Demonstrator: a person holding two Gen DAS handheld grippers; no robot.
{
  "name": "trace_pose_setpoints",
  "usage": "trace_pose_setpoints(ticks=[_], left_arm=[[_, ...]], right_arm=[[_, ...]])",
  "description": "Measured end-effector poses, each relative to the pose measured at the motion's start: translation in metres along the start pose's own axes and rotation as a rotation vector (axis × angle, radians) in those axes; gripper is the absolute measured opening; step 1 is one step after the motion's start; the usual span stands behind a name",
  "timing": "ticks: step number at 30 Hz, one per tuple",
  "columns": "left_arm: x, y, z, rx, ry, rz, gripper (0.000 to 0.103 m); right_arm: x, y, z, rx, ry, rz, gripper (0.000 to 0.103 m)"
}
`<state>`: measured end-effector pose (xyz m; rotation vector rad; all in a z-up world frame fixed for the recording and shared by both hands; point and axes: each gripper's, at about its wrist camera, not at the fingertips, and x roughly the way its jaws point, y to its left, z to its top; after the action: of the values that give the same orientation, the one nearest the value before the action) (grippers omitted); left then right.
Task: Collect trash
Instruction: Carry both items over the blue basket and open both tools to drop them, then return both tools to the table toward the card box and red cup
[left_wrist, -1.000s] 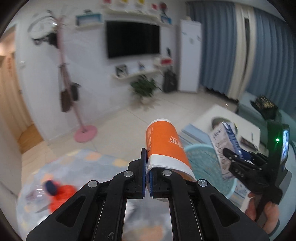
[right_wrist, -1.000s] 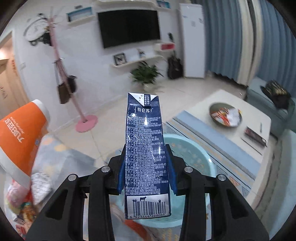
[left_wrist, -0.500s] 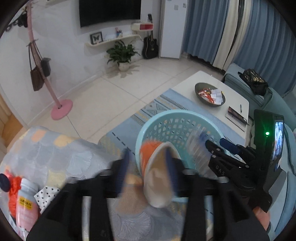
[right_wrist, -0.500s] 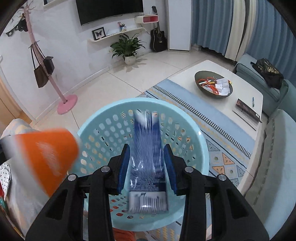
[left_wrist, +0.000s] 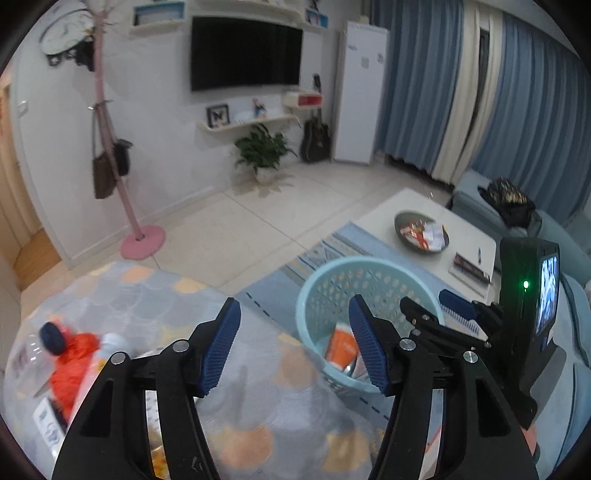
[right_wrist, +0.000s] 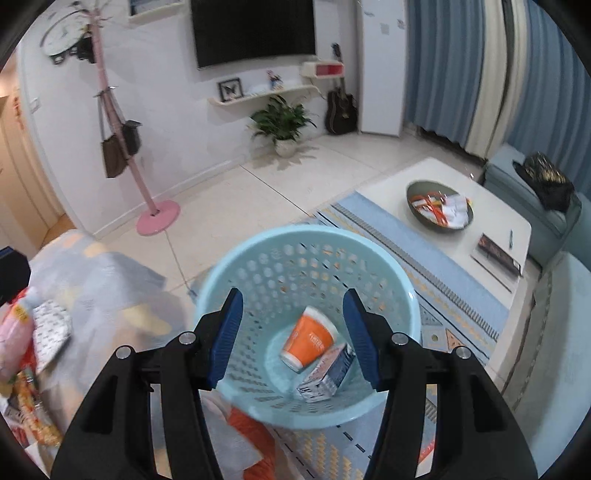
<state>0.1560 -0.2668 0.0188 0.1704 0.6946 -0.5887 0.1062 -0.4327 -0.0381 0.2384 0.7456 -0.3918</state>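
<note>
A light blue perforated basket (right_wrist: 258, 251) stands on the rug; it also shows in the left wrist view (left_wrist: 332, 266). An orange paper cup (right_wrist: 308, 341) and a blue-and-white milk carton (right_wrist: 327, 374) lie on its bottom; the cup also shows in the left wrist view (left_wrist: 341, 347). My right gripper (right_wrist: 293, 339) is open and empty right above the basket. My left gripper (left_wrist: 295, 343) is open and empty above the patterned cover, left of the basket. The right gripper (left_wrist: 432, 314) also shows in the left wrist view, beside the basket.
More trash lies on the grey patterned cover (left_wrist: 155, 295): an orange mesh bundle (left_wrist: 74, 362), a pink bottle (right_wrist: 16, 332), a spotted packet (right_wrist: 50, 325), wrappers. A white coffee table (right_wrist: 491, 218) holds a bowl (right_wrist: 439, 206) and a book. A pink coat stand (left_wrist: 142, 238) stands by the wall.
Both grippers opened over the basket. The orange cup dropped from the left one and the milk carton from the right one; both now lie in the basket.
</note>
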Motion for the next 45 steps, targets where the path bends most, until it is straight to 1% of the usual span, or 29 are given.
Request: trace_pose_setpoints(ticks=[5, 9, 11, 17, 22, 26, 28, 31, 33, 36, 38, 39, 42, 43, 44, 45], left_arm=[[-0.047, 0.014, -0.009, -0.036, -0.101, 0.072, 0.061], [-0.077, 0.032, -0.019, -0.079, -0.148, 0.111, 0.061], [-0.088, 0.039, -0.023, -0.101, -0.166, 0.116, 0.061], [-0.12, 0.064, -0.043, -0.141, -0.204, 0.166, 0.061], [-0.14, 0.085, -0.057, -0.172, -0.221, 0.21, 0.061], [-0.16, 0.104, -0.082, -0.199, -0.229, 0.254, 0.061], [-0.17, 0.12, -0.096, -0.226, -0.222, 0.271, 0.062], [-0.184, 0.151, -0.122, -0.283, -0.199, 0.286, 0.065], [-0.189, 0.168, -0.14, -0.31, -0.171, 0.308, 0.065], [-0.19, 0.19, -0.171, -0.353, -0.108, 0.333, 0.065], [-0.183, 0.204, -0.192, -0.396, -0.042, 0.315, 0.065], [-0.179, 0.208, -0.204, -0.429, -0.002, 0.288, 0.065], [-0.17, 0.213, -0.224, -0.482, 0.05, 0.228, 0.065], [-0.166, 0.212, -0.229, -0.493, 0.062, 0.21, 0.068], [-0.162, 0.212, -0.231, -0.499, 0.068, 0.196, 0.072], [-0.157, 0.21, -0.23, -0.503, 0.075, 0.182, 0.074]], right_arm=[[-0.041, 0.034, 0.001, -0.068, -0.081, 0.028, 0.053], [-0.067, 0.059, -0.002, -0.108, -0.122, 0.073, 0.053], [-0.078, 0.072, -0.005, -0.133, -0.143, 0.084, 0.053], [-0.106, 0.114, -0.016, -0.21, -0.181, 0.14, 0.053], [-0.119, 0.147, -0.029, -0.264, -0.187, 0.185, 0.055], [-0.127, 0.172, -0.046, -0.307, -0.189, 0.235, 0.057], [-0.129, 0.18, -0.054, -0.331, -0.187, 0.256, 0.057], [-0.132, 0.192, -0.072, -0.368, -0.171, 0.311, 0.057], [-0.131, 0.201, -0.085, -0.396, -0.156, 0.338, 0.057], [-0.124, 0.214, -0.101, -0.438, -0.125, 0.344, 0.057], [-0.118, 0.219, -0.108, -0.44, -0.084, 0.364, 0.057], [-0.115, 0.22, -0.114, -0.436, -0.046, 0.407, 0.057], [-0.114, 0.219, -0.135, -0.45, 0.015, 0.484, 0.058], [-0.116, 0.219, -0.144, -0.46, 0.031, 0.508, 0.064], [-0.118, 0.218, -0.154, -0.461, 0.042, 0.525, 0.066], [-0.119, 0.217, -0.161, -0.457, 0.054, 0.533, 0.068]])
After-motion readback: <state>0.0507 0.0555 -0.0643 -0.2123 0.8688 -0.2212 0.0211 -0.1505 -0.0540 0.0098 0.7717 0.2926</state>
